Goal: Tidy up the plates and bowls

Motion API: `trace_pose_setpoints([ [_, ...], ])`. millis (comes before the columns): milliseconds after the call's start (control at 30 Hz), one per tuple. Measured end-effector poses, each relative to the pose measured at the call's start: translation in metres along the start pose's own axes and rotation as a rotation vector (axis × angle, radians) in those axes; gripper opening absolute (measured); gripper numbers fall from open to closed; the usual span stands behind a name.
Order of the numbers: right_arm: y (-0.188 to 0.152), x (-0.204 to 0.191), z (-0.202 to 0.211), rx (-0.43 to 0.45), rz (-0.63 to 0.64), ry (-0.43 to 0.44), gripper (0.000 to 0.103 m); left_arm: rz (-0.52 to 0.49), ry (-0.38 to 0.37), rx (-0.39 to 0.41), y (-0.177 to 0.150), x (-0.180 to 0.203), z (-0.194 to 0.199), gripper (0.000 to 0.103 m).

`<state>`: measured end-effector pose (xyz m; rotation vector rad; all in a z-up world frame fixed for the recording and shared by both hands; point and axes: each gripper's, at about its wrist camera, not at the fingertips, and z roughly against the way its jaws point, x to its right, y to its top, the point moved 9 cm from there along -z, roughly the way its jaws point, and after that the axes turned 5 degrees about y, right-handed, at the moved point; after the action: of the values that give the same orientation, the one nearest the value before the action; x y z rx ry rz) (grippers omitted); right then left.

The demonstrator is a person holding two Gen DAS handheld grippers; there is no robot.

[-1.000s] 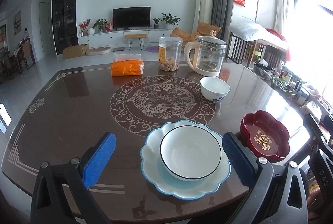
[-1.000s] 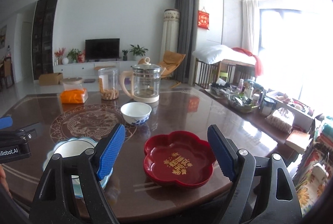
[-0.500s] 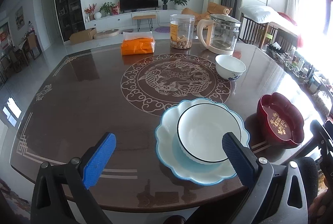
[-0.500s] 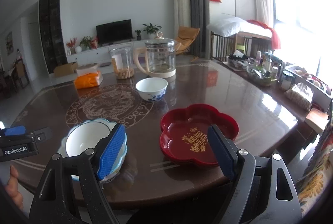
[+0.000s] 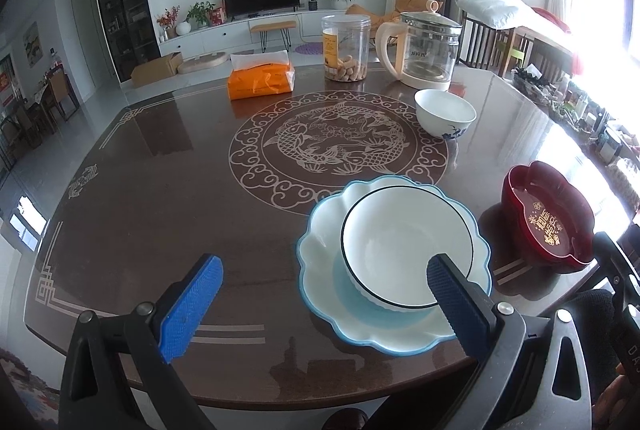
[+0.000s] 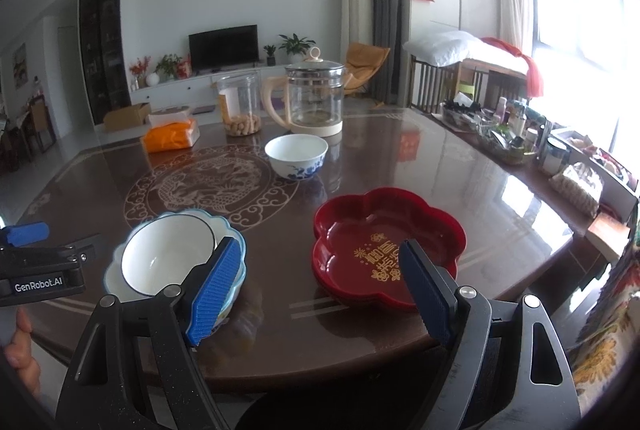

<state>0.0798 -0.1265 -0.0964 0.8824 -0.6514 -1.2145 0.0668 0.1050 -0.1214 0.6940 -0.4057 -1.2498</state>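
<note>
A white bowl with a black rim (image 5: 404, 250) sits in a scalloped light-blue plate (image 5: 320, 270) near the table's front edge; both show in the right wrist view, the bowl (image 6: 164, 254) and the plate (image 6: 236, 242). A red flower-shaped dish (image 5: 548, 218) (image 6: 384, 242) lies to their right. A small blue-and-white bowl (image 5: 445, 112) (image 6: 296, 155) stands farther back. My left gripper (image 5: 324, 306) is open and empty, above the table edge just left of the plate. My right gripper (image 6: 320, 290) is open and empty, in front of the red dish.
A glass kettle (image 5: 424, 48) (image 6: 312, 98), a clear jar of snacks (image 5: 346, 48) (image 6: 240, 104) and an orange tissue pack (image 5: 260, 76) (image 6: 172, 134) stand at the back of the dark round table (image 5: 160, 190). A cluttered side shelf (image 6: 520, 134) runs along the right.
Both grippers have pulled back and risen, so the table sits lower and farther in view. The left view has shifted left of the plate. The dishes have not moved.
</note>
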Motion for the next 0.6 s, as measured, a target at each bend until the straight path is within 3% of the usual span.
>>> trace_pose_setpoints([
  [600, -0.0049, -0.0093, -0.0053, -0.018, 0.032, -0.014, 0.084, 0.002, 0.003, -0.017, -0.0029, -0.0020, -0.0075, 0.102],
])
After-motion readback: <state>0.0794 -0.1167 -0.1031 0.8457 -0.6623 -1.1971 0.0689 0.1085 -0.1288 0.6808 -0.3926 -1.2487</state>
